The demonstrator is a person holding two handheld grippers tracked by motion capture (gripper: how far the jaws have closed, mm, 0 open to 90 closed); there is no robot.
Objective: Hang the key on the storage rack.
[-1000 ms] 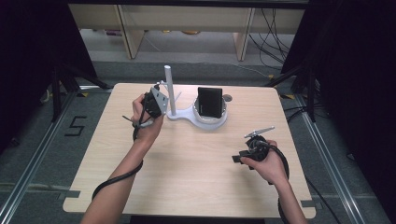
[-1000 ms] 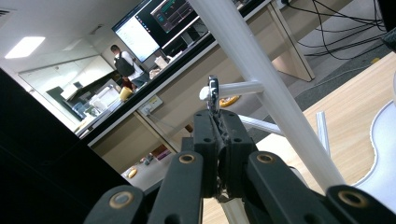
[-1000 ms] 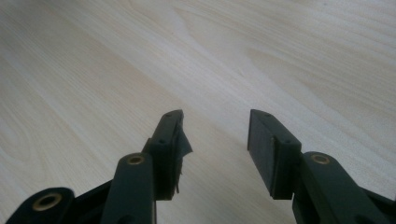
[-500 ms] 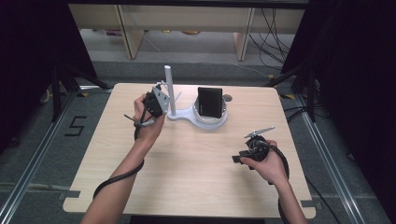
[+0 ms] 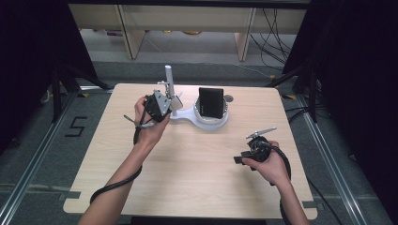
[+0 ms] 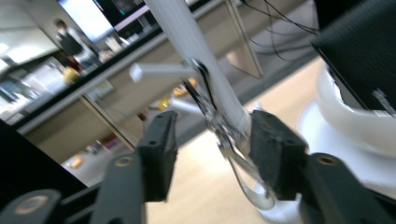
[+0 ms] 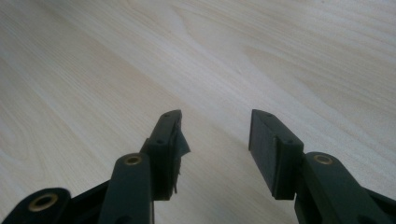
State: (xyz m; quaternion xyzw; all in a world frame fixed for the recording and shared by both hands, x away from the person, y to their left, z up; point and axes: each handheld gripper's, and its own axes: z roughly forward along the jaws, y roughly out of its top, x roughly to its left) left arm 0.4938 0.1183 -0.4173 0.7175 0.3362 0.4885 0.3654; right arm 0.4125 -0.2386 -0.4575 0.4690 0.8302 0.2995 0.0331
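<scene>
With our left gripper (image 6: pixel 210 154) spread open around the glasses (image 6: pixel 224 140) hanging on the white stand (image 5: pixel 187 112), we'd pinch the slippery, fragile frame gently, right gripper (image 7: pixel 215 140) idle and open

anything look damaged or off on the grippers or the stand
One thing: the pad on the right gripper's left jaw looks torn, a ragged flap sticking out from its inner face. The left gripper is open around the white stand's post; nothing there looks askew.
</scene>
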